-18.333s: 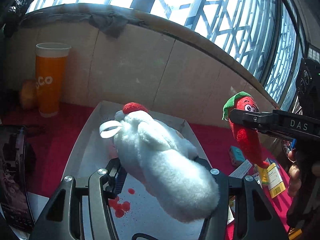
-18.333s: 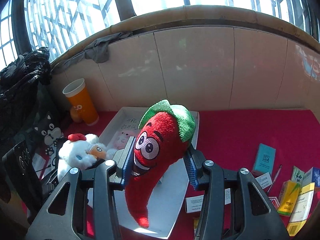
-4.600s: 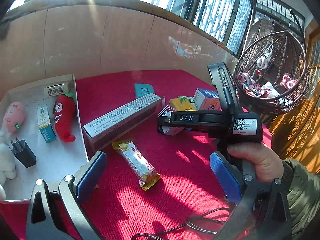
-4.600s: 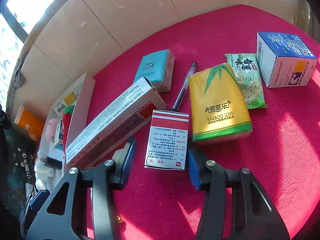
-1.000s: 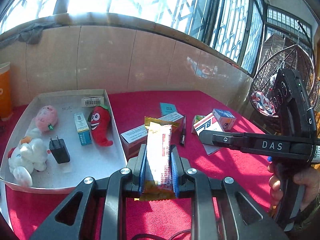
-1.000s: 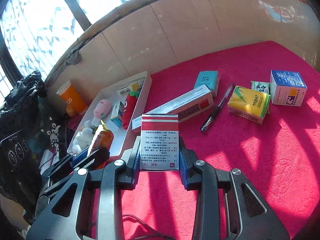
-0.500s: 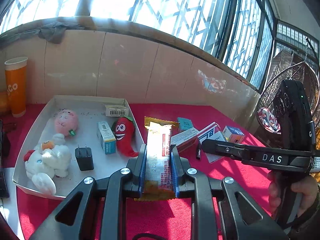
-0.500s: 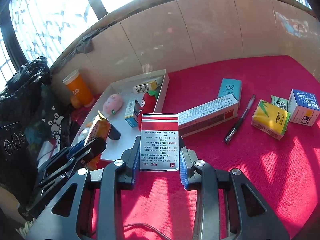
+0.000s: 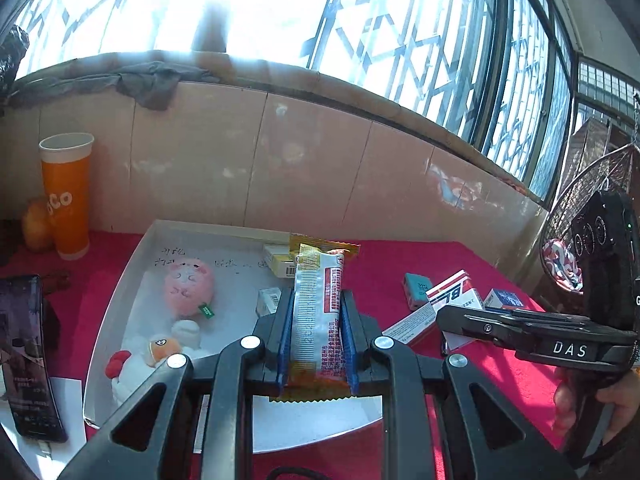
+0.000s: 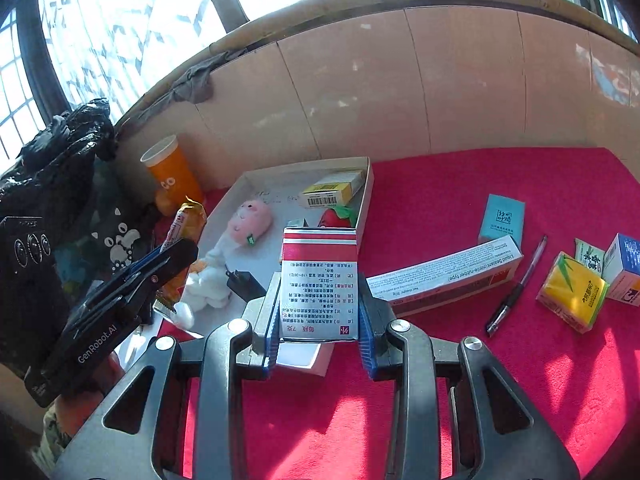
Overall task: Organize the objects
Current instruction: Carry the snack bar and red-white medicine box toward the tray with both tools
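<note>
The left hand-held gripper (image 9: 316, 312) is clamped on a snack packet (image 9: 318, 300), held upright at lower centre of its view, over the white tray (image 9: 120, 300); the right hand-held gripper (image 10: 320, 312) is clenched on a red-and-white box (image 10: 319, 280), held above the tray's near corner. Part of the sorting is judged done — a pink plush (image 10: 250, 218), a white plush (image 10: 204, 284), a black plug (image 10: 244, 282) and a yellow barcode box (image 10: 332, 192) already lie in the tray. Left on the red tabletop (image 10: 440, 400), at right of frame, are a long carton (image 10: 448, 276), a pen (image 10: 516, 292), a teal box (image 10: 502, 220) and a yellow pack (image 10: 572, 292). Only the left view shows a phone (image 9: 28, 356) at lower left — only the right view shows the pen and yellow pack.
</note>
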`<control>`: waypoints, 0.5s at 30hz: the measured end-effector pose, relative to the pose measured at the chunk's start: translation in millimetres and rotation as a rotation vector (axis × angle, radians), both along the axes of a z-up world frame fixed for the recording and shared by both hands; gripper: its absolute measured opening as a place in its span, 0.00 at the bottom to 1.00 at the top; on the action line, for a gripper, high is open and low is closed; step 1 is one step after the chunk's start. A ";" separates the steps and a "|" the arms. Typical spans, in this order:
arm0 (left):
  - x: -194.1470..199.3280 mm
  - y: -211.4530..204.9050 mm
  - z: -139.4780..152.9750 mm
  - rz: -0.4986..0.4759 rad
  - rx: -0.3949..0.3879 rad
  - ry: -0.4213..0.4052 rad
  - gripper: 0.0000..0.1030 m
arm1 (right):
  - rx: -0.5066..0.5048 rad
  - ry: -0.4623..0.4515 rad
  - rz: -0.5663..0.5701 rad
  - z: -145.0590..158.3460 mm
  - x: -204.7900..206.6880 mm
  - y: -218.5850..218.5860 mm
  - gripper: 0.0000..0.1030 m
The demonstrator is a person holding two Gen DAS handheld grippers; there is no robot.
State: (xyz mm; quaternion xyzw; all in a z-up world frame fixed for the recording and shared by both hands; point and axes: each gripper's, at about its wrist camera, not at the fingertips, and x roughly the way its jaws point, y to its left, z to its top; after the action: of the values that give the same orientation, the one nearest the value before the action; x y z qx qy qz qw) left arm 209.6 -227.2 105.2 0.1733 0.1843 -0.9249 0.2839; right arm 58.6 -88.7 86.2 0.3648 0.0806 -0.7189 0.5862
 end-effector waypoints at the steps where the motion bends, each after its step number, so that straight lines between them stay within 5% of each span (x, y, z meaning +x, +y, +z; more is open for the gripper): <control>1: -0.6 -2.6 0.9 0.003 0.000 -0.001 0.20 | -0.002 0.000 0.006 1.2 0.8 -3.0 0.30; 15: -8.0 -52.3 13.1 0.080 0.015 0.050 0.20 | 0.024 -0.006 0.044 -4.0 5.9 -50.9 0.30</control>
State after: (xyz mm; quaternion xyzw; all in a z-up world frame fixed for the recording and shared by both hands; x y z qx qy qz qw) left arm 201.7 -279.6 118.3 0.1446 0.2050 -0.9155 0.3146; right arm 64.5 -139.6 82.2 0.3722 0.0954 -0.7035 0.5979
